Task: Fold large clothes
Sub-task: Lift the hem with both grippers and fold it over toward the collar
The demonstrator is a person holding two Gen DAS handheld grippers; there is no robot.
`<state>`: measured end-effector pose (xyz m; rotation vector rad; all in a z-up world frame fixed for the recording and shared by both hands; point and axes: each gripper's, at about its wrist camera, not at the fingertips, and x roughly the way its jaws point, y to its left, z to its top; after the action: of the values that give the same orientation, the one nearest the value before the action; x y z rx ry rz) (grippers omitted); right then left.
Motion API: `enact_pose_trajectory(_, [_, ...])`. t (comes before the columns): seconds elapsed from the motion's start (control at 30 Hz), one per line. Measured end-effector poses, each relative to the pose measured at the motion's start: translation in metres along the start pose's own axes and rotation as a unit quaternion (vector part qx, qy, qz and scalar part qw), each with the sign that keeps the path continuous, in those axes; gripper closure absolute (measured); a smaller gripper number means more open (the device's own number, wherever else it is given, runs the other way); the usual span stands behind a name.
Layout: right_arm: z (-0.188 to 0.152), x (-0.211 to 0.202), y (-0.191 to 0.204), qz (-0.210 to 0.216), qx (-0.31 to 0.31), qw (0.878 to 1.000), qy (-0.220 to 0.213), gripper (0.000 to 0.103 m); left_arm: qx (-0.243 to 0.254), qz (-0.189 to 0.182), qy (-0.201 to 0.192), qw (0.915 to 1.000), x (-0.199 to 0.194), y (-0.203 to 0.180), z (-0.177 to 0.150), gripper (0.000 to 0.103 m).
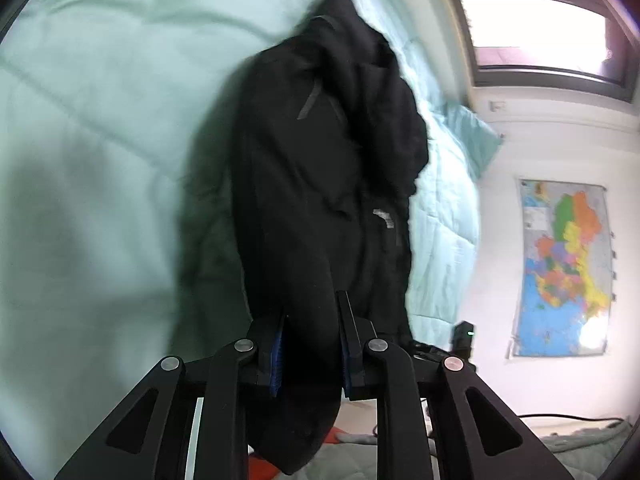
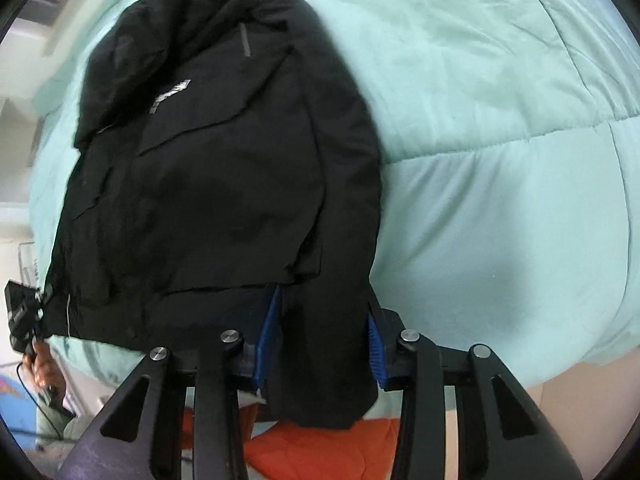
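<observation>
Both claws angled down over mint quilted bed cover (image 2: 500, 120): L claw (image 1: 310, 344) & R claw (image 2: 320, 340) each clamped on black padded jacket (image 2: 224, 160) hem.

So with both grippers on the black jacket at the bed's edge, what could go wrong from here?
The left gripper and right gripper each pinch only a narrow bunch of the black jacket, so the bulky fabric may slip out. Its hem overhangs the green comforter, so it could slide off. The crumpled upper part could fold unevenly.
</observation>
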<state>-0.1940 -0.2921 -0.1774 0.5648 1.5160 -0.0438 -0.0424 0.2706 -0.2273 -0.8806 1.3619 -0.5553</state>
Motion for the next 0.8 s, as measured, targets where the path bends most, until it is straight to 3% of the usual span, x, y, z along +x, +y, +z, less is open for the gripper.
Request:
enact_pose_trajectory(0.1, [0.000,0.008,-0.004,0.026,0.007,0.999,0.036,0.059,0.020,0.055,0.029,0.9979,0.012,0.001,0.003,0.082])
enact_pose_trajectory(0.2, [0.000,0.014,-0.009,0.080,0.023,0.995,0.063,0.058,0.005,0.046,0.045,0.9979,0.022,0.011,-0.004,0.078])
enact_pose_trajectory(0.33, [0.001,0.028,-0.014,0.093,0.043,0.993,0.063,0.055,-0.010,0.049,0.042,0.9978,0.031,0.020,-0.008,0.075])
enact_pose_trajectory(0.5, [0.003,0.033,-0.005,0.073,0.044,0.995,0.055,0.055,0.007,0.125,0.053,0.9907,0.037,0.014,-0.006,0.073])
enact_pose_trajectory(0.53, [0.003,0.029,-0.003,0.070,0.034,0.996,0.052,0.055,0.010,0.139,0.055,0.9887,0.037,0.015,-0.006,0.063])
enact_pose_trajectory(0.57, [0.002,0.028,-0.003,0.070,0.028,0.996,0.052,0.055,0.009,0.158,0.060,0.9856,0.038,0.017,-0.007,0.047])
enact_pose_trajectory(0.63, [0.002,0.031,-0.008,0.081,0.040,0.994,0.058,0.052,-0.004,0.165,0.072,0.9836,0.043,0.024,-0.008,0.037])
enact_pose_trajectory(0.73, [0.004,0.042,-0.021,0.120,0.076,0.988,0.064,0.045,-0.014,0.143,0.068,0.9872,0.049,0.032,-0.009,0.037])
enact_pose_trajectory(0.8, [0.005,0.046,-0.027,0.127,0.084,0.986,0.063,0.045,-0.002,0.139,0.065,0.9881,0.051,0.028,-0.009,0.056])
